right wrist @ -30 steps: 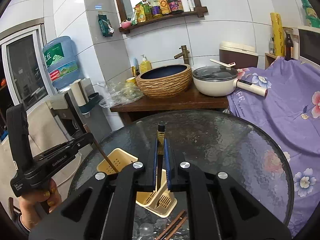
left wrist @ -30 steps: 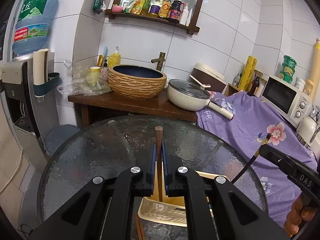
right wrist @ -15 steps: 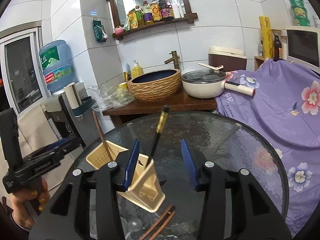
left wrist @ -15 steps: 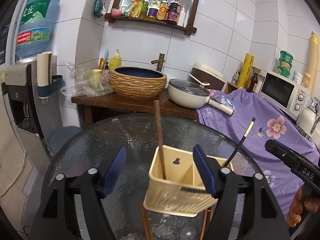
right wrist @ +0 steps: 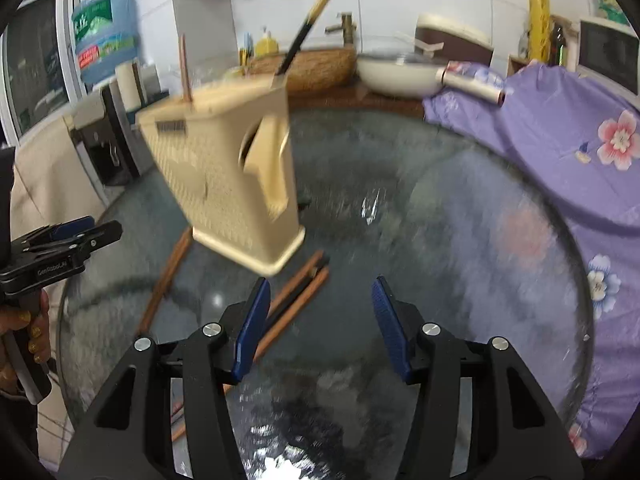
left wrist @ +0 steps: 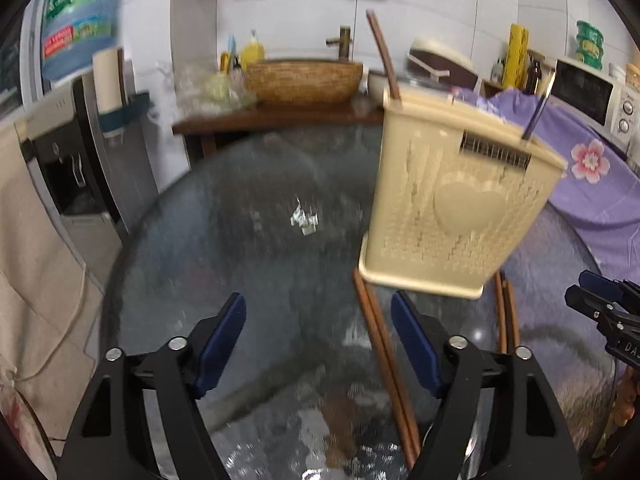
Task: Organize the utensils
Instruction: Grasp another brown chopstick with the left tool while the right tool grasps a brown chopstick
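Round glass tabletop (left wrist: 248, 216): bare toward far and left rim, ample room there. Beige utensil holder (left wrist: 452, 204) upright right of centre, clear of the edge, placed within reach of both sides; one brown chopstick (left wrist: 383, 56) and one dark chopstick (right wrist: 306, 28) standing inside. Loose chopsticks (right wrist: 296, 296) flat beside holder base, awaiting pickup. Left gripper (left wrist: 318, 344) spread wide, empty. Right gripper (right wrist: 320, 324) likewise spread, empty, just beside the loose chopsticks.

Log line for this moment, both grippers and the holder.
left gripper: open, empty | right gripper: open, empty | utensil holder: one brown chopstick, one black chopstick | loose chopsticks: on glass table
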### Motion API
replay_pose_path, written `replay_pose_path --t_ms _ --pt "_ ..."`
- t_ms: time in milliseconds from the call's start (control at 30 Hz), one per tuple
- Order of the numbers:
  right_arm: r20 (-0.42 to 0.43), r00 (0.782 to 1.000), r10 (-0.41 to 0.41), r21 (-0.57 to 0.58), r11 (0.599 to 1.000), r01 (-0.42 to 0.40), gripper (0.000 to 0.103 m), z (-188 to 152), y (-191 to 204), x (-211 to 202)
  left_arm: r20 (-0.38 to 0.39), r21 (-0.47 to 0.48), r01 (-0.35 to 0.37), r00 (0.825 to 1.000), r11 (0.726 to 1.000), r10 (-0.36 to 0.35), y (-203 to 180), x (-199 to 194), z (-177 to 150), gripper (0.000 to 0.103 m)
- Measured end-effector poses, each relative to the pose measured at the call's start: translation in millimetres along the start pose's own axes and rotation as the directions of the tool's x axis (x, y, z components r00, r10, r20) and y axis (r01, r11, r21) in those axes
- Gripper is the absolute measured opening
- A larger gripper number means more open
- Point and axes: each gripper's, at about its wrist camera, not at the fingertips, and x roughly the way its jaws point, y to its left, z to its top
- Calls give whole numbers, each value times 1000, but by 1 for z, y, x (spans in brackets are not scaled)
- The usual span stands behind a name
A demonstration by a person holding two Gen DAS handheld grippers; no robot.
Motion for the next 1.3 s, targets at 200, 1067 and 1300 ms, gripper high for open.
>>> replay_pose_path --t_ms 200,1067,1300 --pt "-70 997 -36 -56 998 32 53 -20 16 23 -81 29 22 997 999 -19 -4 17 -24 60" --pt "-145 987 -66 -86 995 54 53 -35 21 37 -144 60 61 988 996 -52 -20 27 -44 50" --pt "-118 993 -21 7 1000 22 53 -32 1 26 -151 91 36 988 995 -22 -27 32 -41 50"
